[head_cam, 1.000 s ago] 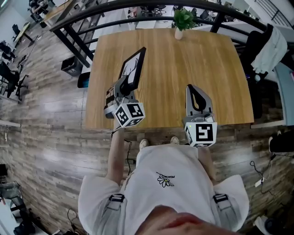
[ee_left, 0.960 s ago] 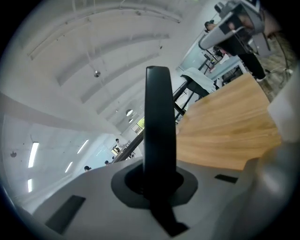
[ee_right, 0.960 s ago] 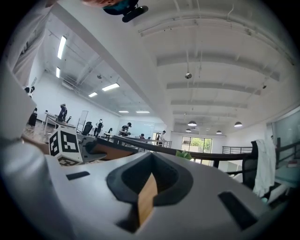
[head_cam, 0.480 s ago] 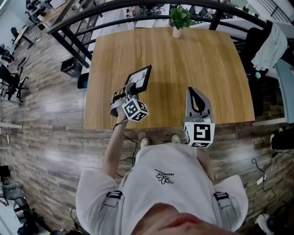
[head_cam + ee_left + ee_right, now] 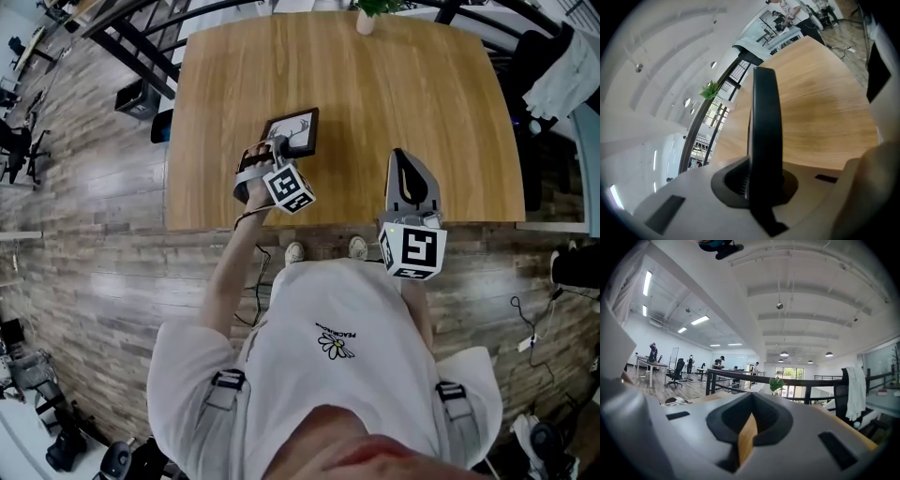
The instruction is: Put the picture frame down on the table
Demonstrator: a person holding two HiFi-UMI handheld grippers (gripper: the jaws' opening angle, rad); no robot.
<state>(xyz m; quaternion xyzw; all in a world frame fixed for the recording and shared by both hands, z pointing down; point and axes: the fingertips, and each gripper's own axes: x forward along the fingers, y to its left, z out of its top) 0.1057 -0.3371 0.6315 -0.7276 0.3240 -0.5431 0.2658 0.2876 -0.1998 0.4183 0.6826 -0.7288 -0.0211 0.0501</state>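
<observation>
The picture frame (image 5: 293, 134) has a black border and a pale print. It shows face up over the left front part of the wooden table (image 5: 412, 89). My left gripper (image 5: 278, 147) is shut on its near edge. In the left gripper view the frame's black edge (image 5: 764, 117) stands straight up between the jaws, with my left gripper (image 5: 761, 157) closed around it. I cannot tell whether the frame touches the table. My right gripper (image 5: 402, 159) hovers over the table's front right with its jaws together and nothing in them; in its own view my right gripper (image 5: 748, 430) shows only a thin slit.
A small potted plant (image 5: 372, 11) stands at the table's far edge, also the plant (image 5: 776, 384) ahead of the right gripper. A black bin (image 5: 139, 98) sits on the floor to the left. A white garment (image 5: 570, 75) hangs on a chair at the right. A dark railing (image 5: 754, 377) runs behind the table.
The left gripper has swung the frame from a steep upright tilt to a flatter, face-up pose, lower and closer to the table's front. The right gripper stayed in place, shut.
</observation>
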